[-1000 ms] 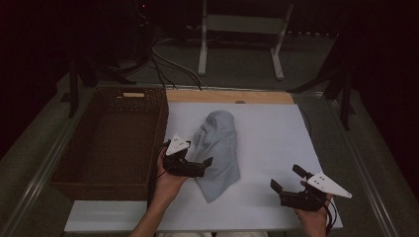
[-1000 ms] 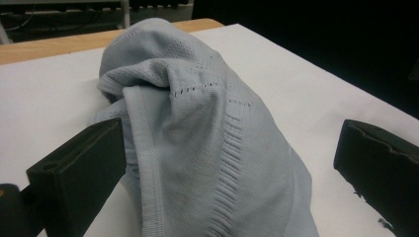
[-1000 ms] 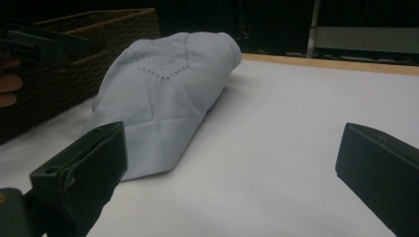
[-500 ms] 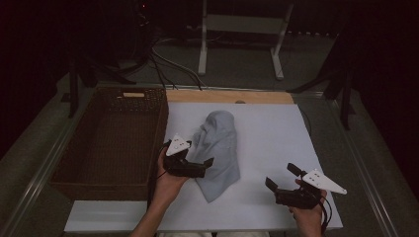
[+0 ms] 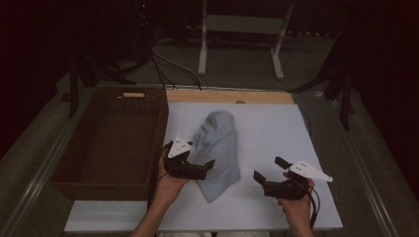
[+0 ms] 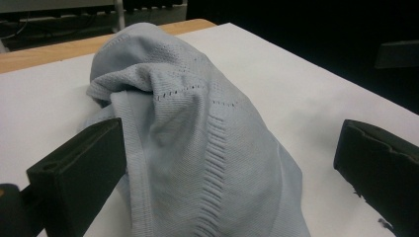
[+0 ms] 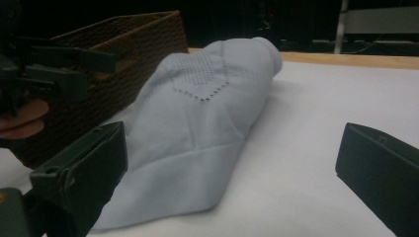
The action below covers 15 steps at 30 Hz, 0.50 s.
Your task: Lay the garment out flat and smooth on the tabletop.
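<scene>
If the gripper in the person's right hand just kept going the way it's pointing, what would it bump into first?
Most likely the light blue knitted garment. The right gripper points left across the white table surface with its jaws wide open, and its own view shows bare surface, then the garment's near end. The wicker basket lies beyond.

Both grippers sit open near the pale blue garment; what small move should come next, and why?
Probably close the left gripper on the garment: its jaws stand open with the knit edge between them, while the right gripper is open and apart from the cloth.

Pale blue knit garment [image 5: 219, 143], brown basket [image 5: 111, 138]
</scene>
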Available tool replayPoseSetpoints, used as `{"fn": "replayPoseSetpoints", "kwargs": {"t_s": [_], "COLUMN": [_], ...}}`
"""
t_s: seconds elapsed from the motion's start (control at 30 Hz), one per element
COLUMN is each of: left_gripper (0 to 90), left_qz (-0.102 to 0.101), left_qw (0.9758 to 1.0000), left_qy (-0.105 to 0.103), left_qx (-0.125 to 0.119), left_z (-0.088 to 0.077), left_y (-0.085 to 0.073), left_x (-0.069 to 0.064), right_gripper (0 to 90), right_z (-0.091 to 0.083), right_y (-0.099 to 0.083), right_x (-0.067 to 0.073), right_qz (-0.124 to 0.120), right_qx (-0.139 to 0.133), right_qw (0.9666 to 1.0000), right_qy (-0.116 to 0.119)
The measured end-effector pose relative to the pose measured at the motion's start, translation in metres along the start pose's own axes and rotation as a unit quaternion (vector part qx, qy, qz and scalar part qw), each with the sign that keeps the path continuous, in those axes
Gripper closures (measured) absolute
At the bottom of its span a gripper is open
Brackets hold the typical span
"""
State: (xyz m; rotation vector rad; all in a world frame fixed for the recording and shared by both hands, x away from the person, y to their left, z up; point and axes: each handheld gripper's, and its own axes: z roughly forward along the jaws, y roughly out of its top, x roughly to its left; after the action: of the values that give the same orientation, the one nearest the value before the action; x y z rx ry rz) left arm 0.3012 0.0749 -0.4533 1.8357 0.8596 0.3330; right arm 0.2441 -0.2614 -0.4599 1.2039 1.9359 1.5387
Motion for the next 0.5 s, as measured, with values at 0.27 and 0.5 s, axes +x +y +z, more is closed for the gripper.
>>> {"fn": "replayPoseSetpoints", "kwargs": {"t_s": [0.27, 0.5], "left_gripper": [1.3, 1.3], "left_qz": [0.001, 0.005], "left_qw": [1.0000, 0.9999], "left_qy": [-0.002, -0.004], "left_qx": [-0.009, -0.015], "left_z": [-0.004, -0.007], "left_y": [0.003, 0.006], "left_x": [-0.001, -0.005], "right_gripper": [0.0, 0.0], "right_z": [0.016, 0.031], "right_y": [0.015, 0.022], "right_x": [0.012, 0.021], "right_qz": [-0.010, -0.017], "right_qx": [0.002, 0.015], "right_qw": [0.9999, 0.9995], "right_qy": [0.014, 0.021]}}
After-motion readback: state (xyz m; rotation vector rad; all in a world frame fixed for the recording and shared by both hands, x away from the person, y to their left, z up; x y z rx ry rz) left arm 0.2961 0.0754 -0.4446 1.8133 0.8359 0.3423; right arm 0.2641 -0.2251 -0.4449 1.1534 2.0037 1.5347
